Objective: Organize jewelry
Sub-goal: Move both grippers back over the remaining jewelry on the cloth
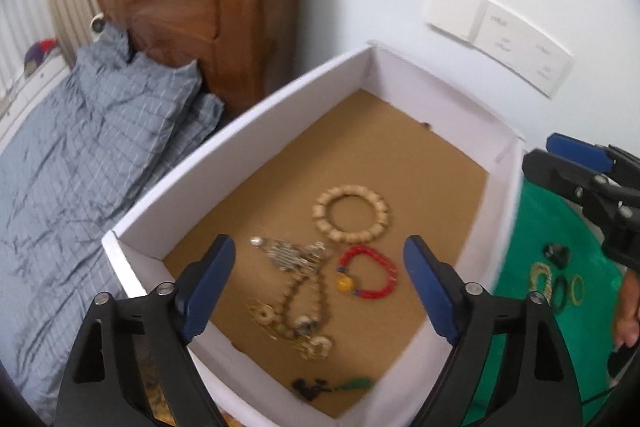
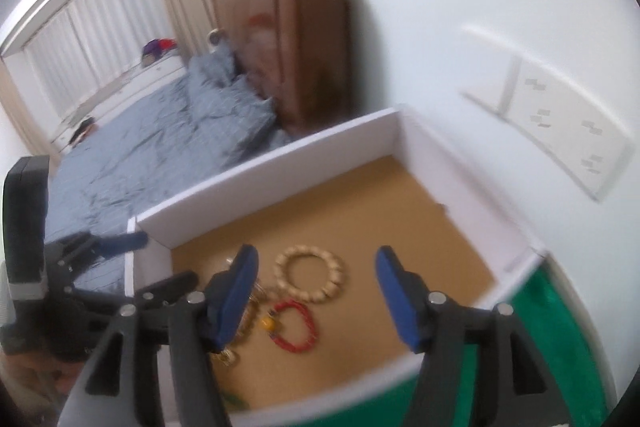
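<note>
our left gripper [image 1: 320, 291] and right gripper [image 2: 316, 297] hang spread, empty, over the white box [image 1: 248, 115]; red bracelet [image 1: 370, 277] at five o'clock of the wooden bead bracelet [image 1: 351, 213].

Matt white box [image 1: 256, 115], brown cardboard floor; glossy wooden headboard [image 1: 208, 7]; green cloth [image 1: 528, 267].

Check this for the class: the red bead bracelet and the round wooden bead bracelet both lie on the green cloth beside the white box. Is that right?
Not quite. The red bead bracelet and the round wooden bead bracelet both lie inside the white box, on its brown floor, not on the green cloth beside it. The left wrist view shows this.
</note>
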Motion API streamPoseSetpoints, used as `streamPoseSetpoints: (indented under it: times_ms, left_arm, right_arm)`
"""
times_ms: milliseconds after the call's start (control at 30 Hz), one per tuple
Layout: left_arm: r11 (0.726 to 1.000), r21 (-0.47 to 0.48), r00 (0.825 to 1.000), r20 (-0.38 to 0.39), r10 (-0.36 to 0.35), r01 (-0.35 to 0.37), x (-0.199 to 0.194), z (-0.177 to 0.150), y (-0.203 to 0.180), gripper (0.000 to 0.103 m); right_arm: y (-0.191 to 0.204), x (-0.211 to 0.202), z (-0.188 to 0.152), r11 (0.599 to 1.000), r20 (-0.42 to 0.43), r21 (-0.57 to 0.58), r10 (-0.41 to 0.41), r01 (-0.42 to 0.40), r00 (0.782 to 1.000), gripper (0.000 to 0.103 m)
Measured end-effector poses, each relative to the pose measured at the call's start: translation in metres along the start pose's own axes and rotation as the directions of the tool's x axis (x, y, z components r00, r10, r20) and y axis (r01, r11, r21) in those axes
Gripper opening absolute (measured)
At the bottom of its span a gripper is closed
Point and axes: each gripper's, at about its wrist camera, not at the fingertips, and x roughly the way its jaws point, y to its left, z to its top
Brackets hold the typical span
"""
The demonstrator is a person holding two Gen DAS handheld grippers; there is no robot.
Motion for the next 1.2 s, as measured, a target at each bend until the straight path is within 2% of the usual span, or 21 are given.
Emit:
streamPoseSetpoints:
  times_ms: [167, 300, 467, 600, 867, 1000, 1067, 1200]
  left_arm:
    - [0.994, 0.100, 0.999, 0.015, -0.046, 0.044, -0.018, -0.015, -0.055, 0.089]
    - [0.978, 0.191, 0.996, 0.016, -0.085, 0.080, -0.026, -0.027, -0.102, 0.089]
    - [0.946, 0.303, 0.992, 0.004, -0.123, 0.116, -0.031, -0.044, -0.159, 0.089]
    - [0.926, 0.346, 0.988, -0.016, -0.154, 0.150, -0.031, -0.055, -0.186, 0.089]
    - [0.904, 0.380, 0.981, -0.054, -0.187, 0.194, -0.023, -0.071, -0.209, 0.089]
    - [0.897, 0.386, 0.976, -0.117, -0.183, 0.214, -0.009, -0.085, -0.207, 0.089]
    - [0.890, 0.390, 0.970, -0.150, -0.193, 0.237, -0.005, -0.092, -0.206, 0.089]
    - [0.873, 0.404, 0.957, -0.208, -0.204, 0.274, 0.003, -0.107, -0.210, 0.089]
  right_arm:
    - [-0.025, -0.046, -0.053, 0.993, 0.028, 0.022, -0.116, 0.116, 0.993, 0.062]
    - [-0.052, -0.079, -0.106, 0.976, 0.018, 0.079, -0.205, 0.203, 0.979, 0.062]
    - [-0.084, -0.118, -0.166, 0.939, -0.023, 0.161, -0.304, 0.303, 0.952, 0.062]
    - [-0.107, -0.142, -0.203, 0.899, -0.062, 0.235, -0.365, 0.369, 0.929, 0.062]
    - [-0.120, -0.178, -0.256, 0.820, -0.103, 0.348, -0.449, 0.455, 0.887, 0.062]
    - [-0.121, -0.182, -0.288, 0.788, -0.141, 0.370, -0.475, 0.491, 0.868, 0.062]
    - [-0.125, -0.177, -0.303, 0.774, -0.181, 0.391, -0.465, 0.498, 0.866, 0.062]
    - [-0.131, -0.171, -0.325, 0.753, -0.226, 0.448, -0.425, 0.481, 0.876, 0.062]
